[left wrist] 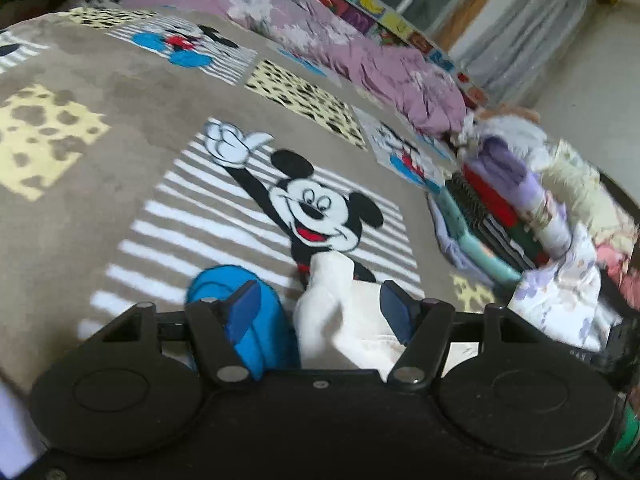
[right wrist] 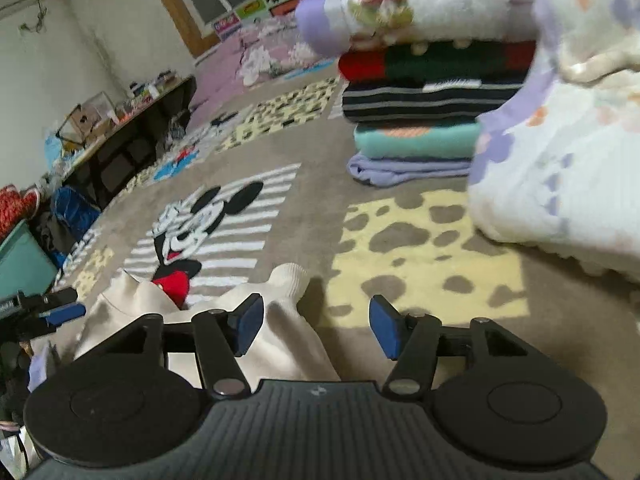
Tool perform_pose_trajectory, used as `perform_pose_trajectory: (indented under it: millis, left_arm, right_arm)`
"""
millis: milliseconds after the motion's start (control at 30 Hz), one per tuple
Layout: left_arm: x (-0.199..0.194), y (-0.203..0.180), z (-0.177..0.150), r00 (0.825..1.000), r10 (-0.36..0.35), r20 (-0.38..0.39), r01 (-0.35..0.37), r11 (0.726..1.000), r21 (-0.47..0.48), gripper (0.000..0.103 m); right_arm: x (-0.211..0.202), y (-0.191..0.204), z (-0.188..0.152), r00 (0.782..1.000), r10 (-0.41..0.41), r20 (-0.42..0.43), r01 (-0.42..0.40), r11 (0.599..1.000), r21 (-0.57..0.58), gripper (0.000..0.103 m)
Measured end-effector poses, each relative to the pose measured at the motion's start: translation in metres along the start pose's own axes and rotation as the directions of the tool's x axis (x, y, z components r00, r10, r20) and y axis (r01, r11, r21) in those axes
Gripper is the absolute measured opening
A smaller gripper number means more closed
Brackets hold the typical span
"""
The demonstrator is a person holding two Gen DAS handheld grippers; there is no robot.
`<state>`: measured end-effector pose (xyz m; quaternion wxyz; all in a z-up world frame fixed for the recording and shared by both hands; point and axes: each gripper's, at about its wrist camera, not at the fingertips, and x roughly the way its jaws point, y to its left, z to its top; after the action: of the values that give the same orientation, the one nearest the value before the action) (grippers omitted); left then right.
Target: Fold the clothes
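A cream-white garment (left wrist: 340, 312) lies crumpled on the Mickey Mouse blanket (left wrist: 120, 184). My left gripper (left wrist: 320, 310) stands open over it, with the cloth between the blue pads and the left pad clear of it. In the right wrist view the same garment (right wrist: 280, 320) stretches a ribbed cuff forward. My right gripper (right wrist: 316, 330) is open, its left finger above the cloth and its right finger over bare blanket (right wrist: 420, 248). One blue fingertip (right wrist: 66, 312) of the left gripper shows at the far left.
A stack of folded clothes (right wrist: 420, 100) stands on the blanket, also seen as a stack (left wrist: 500, 216) at the right. A white floral garment (right wrist: 560, 140) lies heaped beside it. A pink quilt (left wrist: 360, 52) runs along the back. A cluttered low table (right wrist: 132, 120) and teal bin (right wrist: 24, 264) stand left.
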<state>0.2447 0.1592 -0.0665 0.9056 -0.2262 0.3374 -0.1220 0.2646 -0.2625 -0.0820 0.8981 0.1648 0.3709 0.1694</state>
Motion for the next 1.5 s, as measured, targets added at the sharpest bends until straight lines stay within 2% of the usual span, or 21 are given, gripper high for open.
perform_pose_trajectory:
  millis: [67,100,233,300,333,367,400,433,600,667,767,933,1200,1500]
  left_arm:
    - [0.009,-0.004,-0.001,1.0,0.001,-0.02,0.0,1.0,0.026,0.062]
    - [0.014,-0.005,0.0,1.0,0.0,-0.028,0.001,0.999,0.032,0.056]
    - [0.022,-0.008,0.0,0.999,-0.02,-0.042,0.022,0.998,0.051,0.043]
    - [0.024,-0.008,0.001,0.999,-0.032,-0.043,0.034,0.998,0.05,0.035]
    - [0.025,-0.007,0.002,0.998,-0.044,-0.044,0.045,0.998,0.038,0.035]
    - [0.025,-0.006,0.002,0.997,-0.057,-0.044,0.058,0.998,0.026,0.033]
    - [0.024,-0.005,0.002,0.996,-0.075,-0.044,0.075,0.997,0.015,0.021]
    - [0.024,-0.004,0.002,0.995,-0.09,-0.043,0.091,0.996,0.003,0.016]
    - [0.024,0.003,0.004,0.981,-0.194,-0.016,0.192,0.978,-0.082,0.012]
    - [0.025,0.002,0.005,0.976,-0.218,-0.012,0.216,0.972,-0.094,0.01]
    - [0.031,0.007,0.006,0.961,-0.277,-0.007,0.272,0.948,-0.166,0.009]
    - [0.037,0.022,0.007,0.961,-0.277,0.009,0.271,0.932,-0.24,0.007]
    - [0.043,0.039,0.003,0.971,-0.238,0.004,0.227,0.924,-0.308,0.007]
    - [0.054,0.054,-0.006,0.981,-0.191,-0.031,0.164,0.907,-0.388,0.007]
  right_arm:
    - [0.007,0.0,0.0,1.0,0.011,-0.011,-0.011,1.0,0.003,0.06]
    - [0.01,0.0,0.001,1.0,0.016,-0.014,-0.016,1.0,0.007,0.06]
    - [0.02,-0.001,0.004,0.998,0.056,-0.031,-0.056,0.998,0.027,0.059]
    - [0.023,-0.001,0.005,0.995,0.093,-0.039,-0.092,0.995,0.033,0.044]
    - [0.023,-0.001,0.006,0.993,0.113,-0.041,-0.111,0.993,0.039,0.021]
    - [0.024,-0.002,0.006,0.991,0.124,-0.041,-0.122,0.992,0.043,0.014]
    - [0.02,-0.003,0.007,0.991,0.13,-0.025,-0.129,0.991,0.04,0.013]
    - [0.017,-0.004,0.007,0.99,0.142,-0.007,-0.142,0.989,0.036,0.011]
    - [-0.019,-0.022,0.012,0.975,0.162,0.151,-0.172,0.983,0.058,0.01]
    - [-0.03,-0.03,0.013,0.969,0.156,0.191,-0.169,0.984,0.051,0.01]
    - [-0.035,-0.037,0.017,0.968,0.147,0.203,-0.157,0.987,0.035,0.01]
    - [-0.031,-0.039,0.02,0.972,0.128,0.197,-0.13,0.991,-0.001,0.01]
    - [-0.009,-0.042,0.014,0.986,0.077,0.151,-0.079,0.997,0.009,0.01]
    - [0.015,-0.068,0.007,0.994,0.073,0.083,-0.086,0.982,0.169,0.01]
